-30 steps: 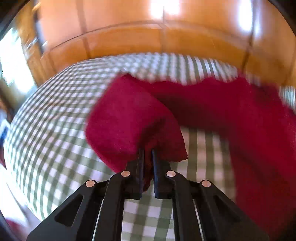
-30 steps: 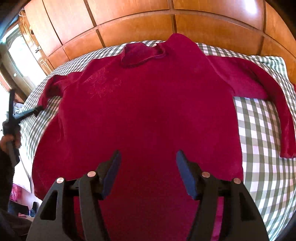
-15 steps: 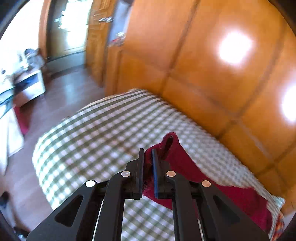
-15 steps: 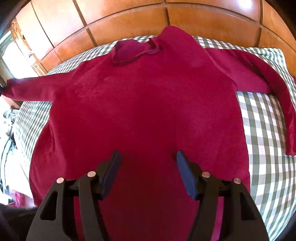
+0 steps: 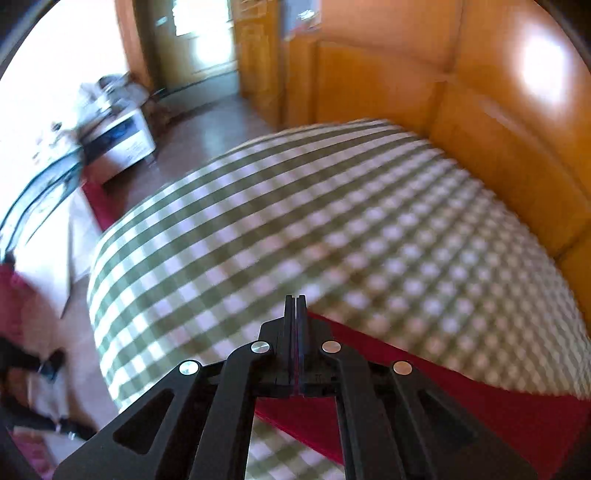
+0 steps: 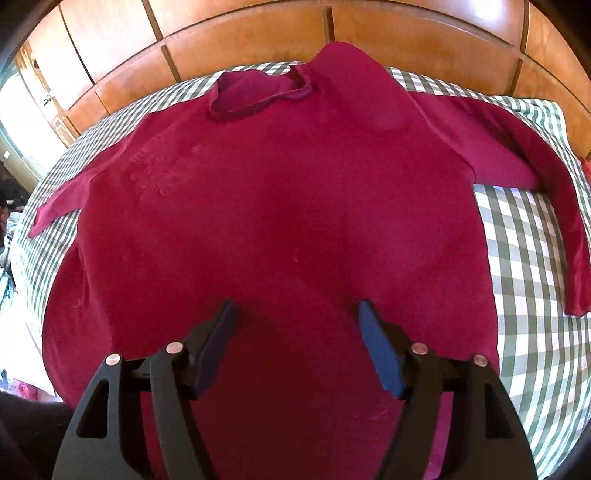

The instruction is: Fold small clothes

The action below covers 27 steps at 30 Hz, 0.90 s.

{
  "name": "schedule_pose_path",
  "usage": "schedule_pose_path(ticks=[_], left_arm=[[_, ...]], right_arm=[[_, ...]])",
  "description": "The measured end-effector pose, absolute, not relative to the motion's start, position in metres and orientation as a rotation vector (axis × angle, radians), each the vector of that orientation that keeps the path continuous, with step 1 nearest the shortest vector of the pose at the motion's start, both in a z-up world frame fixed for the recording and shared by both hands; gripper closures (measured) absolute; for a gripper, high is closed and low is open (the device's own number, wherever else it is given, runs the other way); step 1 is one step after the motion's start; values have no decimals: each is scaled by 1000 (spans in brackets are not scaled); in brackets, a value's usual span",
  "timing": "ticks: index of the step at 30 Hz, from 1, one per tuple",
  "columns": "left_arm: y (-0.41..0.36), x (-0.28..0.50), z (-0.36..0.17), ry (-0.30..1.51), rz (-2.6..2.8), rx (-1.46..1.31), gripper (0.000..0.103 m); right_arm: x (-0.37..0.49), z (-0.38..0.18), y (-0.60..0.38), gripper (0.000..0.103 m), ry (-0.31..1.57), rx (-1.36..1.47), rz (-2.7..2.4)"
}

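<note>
A soft, limp red sweater (image 6: 280, 229) lies spread flat on a checked bed (image 6: 524, 258), best gripped at cuffs or hem. The left gripper (image 5: 295, 306) is clenched on nothing; the right gripper's (image 6: 297, 321) jaws are opening above the hem, empty.

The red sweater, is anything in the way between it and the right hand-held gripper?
Nothing visible is. The right hand-held gripper hangs right over the red sweater, its jaws opening with only bare sweater below them. The sweater lies spread flat on the checked bedspread.

- Left wrist view was smeared with motion blur; window (image 5: 201, 22) totally blown out.
- Glare spots on the wooden panels (image 5: 543, 66).
- Right wrist view sharp, evenly lit, heavy fisheye bending at the edges.
</note>
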<state>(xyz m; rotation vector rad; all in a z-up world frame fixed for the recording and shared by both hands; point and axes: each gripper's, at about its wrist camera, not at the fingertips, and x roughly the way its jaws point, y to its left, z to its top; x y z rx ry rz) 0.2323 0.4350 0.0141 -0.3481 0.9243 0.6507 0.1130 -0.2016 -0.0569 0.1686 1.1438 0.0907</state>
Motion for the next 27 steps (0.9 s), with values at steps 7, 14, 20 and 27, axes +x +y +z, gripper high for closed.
schedule_pose_path(ticks=[7,14,20,27], left_arm=[[310,246,-16,985,404,-123,103],[266,252,-59,1069,487,-67,103],[186,211,-4,893,297,-59,103],[47,152,-7,848,-6,18,103]], right_arm=[[109,-57,-203,30,1133,178,91],[75,-27,-288,37,1023,251,-108],[43,-28,-389,37,945,202,-415],[65,-71,-421,62,1010,141,-410]])
